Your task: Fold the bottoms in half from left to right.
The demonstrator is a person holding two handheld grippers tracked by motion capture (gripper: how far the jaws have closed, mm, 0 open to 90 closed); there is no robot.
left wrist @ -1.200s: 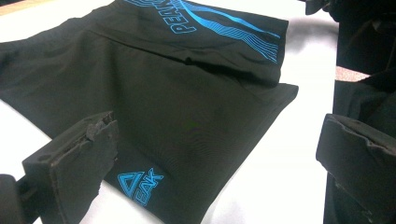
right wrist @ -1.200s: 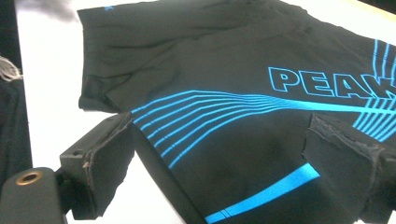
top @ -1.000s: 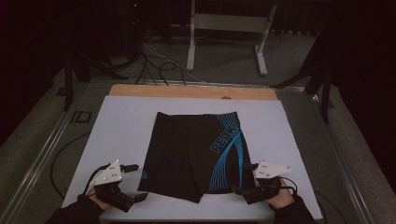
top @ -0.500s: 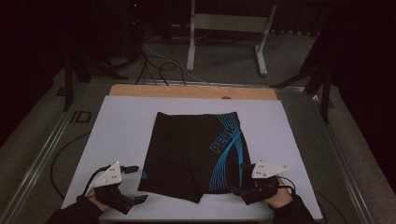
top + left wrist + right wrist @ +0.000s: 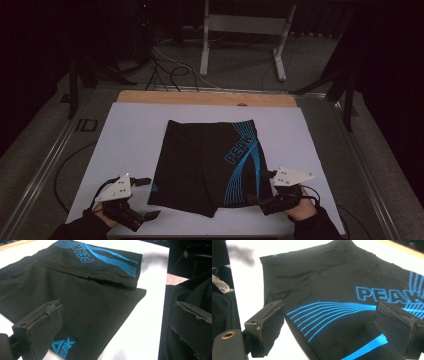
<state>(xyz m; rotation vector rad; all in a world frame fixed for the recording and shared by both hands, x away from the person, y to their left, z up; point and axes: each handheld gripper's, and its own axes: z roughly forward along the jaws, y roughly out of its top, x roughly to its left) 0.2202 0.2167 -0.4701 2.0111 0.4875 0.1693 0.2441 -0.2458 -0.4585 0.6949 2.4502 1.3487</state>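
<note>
Nearest the person, the left gripper [image 5: 146, 199] sits just off the near left hem corner of the black shorts [image 5: 207, 162], and the right gripper [image 5: 261, 188] sits at the near right hem corner, its jaw tips over the edge of the cloth. Both stand wide apart, holding nothing. The shorts lie flat on the white table cover [image 5: 125, 135], legs toward the person, waistband away.

The left gripper view looks across the shorts [image 5: 82, 297] from their left hem: one jaw hangs over a small blue logo patch [image 5: 61, 346], which the high view gives only as a faint mark, and it shows the two legs overlapping with a fold between them. The right gripper view looks along the right leg [image 5: 332, 302], where the blue curved stripes [image 5: 324, 312] and the PEAK lettering [image 5: 387, 296] read large; one jaw is over the white cover beside the hem, the other over the cloth.

Each hand [image 5: 107, 215] grips its tool from behind, forearms low at the table's near edge; the right hand [image 5: 300, 210] mirrors it. Beyond the shorts runs the wooden strip [image 5: 200, 98] of the table's far edge, and past that, cables [image 5: 167, 67] and a metal stand [image 5: 245, 30] on the floor.
</note>
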